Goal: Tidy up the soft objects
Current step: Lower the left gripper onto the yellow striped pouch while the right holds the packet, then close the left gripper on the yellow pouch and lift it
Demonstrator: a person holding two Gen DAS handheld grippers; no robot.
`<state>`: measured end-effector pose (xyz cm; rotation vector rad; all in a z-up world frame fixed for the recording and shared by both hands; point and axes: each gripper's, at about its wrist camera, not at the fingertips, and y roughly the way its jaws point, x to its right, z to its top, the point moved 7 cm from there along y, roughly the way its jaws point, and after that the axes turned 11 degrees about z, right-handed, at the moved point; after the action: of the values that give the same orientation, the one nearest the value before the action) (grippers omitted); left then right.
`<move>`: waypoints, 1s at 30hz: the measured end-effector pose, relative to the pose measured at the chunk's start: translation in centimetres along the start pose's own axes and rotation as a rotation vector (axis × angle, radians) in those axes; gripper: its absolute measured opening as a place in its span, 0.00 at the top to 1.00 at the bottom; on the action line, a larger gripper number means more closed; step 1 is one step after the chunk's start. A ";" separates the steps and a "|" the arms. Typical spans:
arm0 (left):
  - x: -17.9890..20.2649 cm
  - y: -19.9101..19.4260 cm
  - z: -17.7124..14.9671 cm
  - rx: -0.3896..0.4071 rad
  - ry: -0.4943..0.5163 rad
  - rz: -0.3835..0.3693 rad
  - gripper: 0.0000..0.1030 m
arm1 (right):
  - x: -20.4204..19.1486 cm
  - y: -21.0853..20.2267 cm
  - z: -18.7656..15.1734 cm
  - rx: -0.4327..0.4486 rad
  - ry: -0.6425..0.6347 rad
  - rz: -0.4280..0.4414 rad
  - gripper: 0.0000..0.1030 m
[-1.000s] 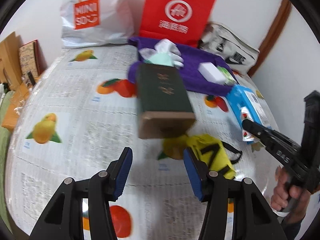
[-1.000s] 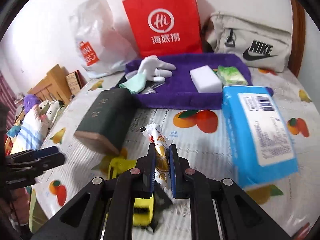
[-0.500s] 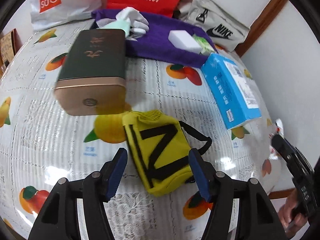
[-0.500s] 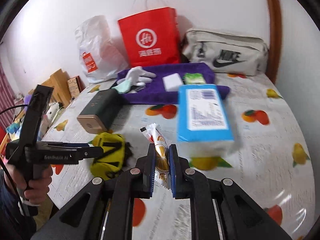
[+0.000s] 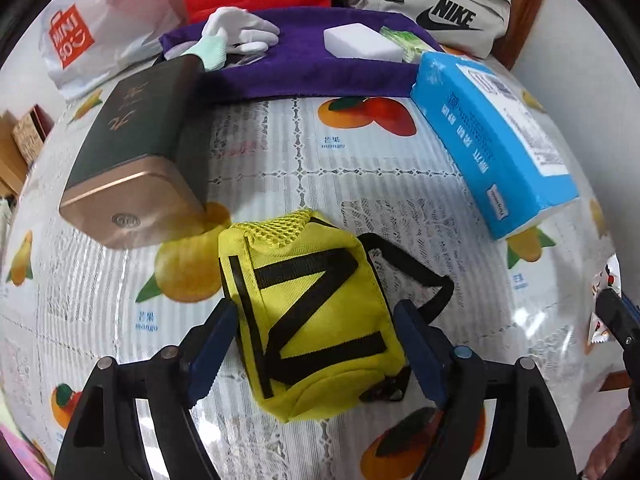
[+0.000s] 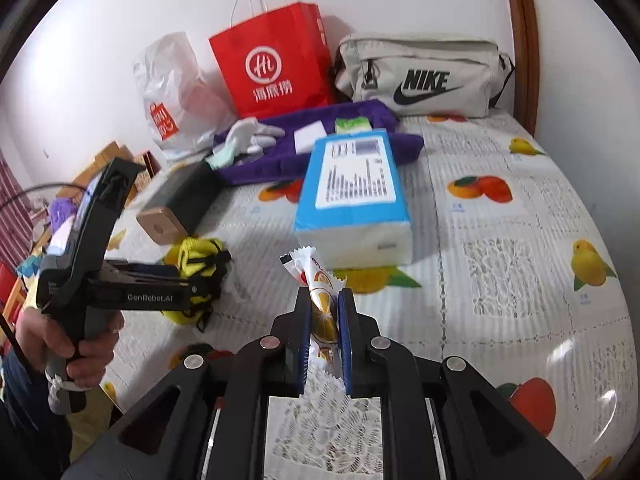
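Left gripper (image 5: 316,354) jaws just widened, straddling yellow pouch (image 5: 312,320) on tabletop (image 5: 280,160); pads flank pouch sides, contact unclear. Dark box (image 5: 136,160) just behind-left, blue tissue pack (image 5: 492,140) right.

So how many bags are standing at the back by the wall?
3: white plastic bag on the left, red paper bag in the middle, grey Nike bag on the right. More may be hidden.
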<state>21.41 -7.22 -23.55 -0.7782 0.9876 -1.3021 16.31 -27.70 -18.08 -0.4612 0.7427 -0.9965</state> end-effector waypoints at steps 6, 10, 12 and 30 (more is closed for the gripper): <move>-0.6 0.1 0.1 0.044 0.019 0.008 0.28 | 0.2 1.5 -1.0 -0.045 0.008 0.004 0.88; -1.6 -0.6 -0.3 0.064 0.013 -0.027 0.47 | -0.1 2.2 -1.4 -0.068 0.010 0.000 0.88; -2.0 -1.0 -0.7 0.066 0.001 -0.056 0.67 | -0.4 2.4 -1.3 -0.071 0.003 -0.004 0.88; -6.1 -4.7 -1.9 0.174 -0.047 -0.174 0.91 | -3.0 2.1 -1.0 -0.074 -0.016 -0.038 0.88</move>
<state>17.82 -1.65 -19.11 -0.7690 0.7705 -1.4917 15.79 -24.11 -19.05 -0.5487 0.7607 -1.0026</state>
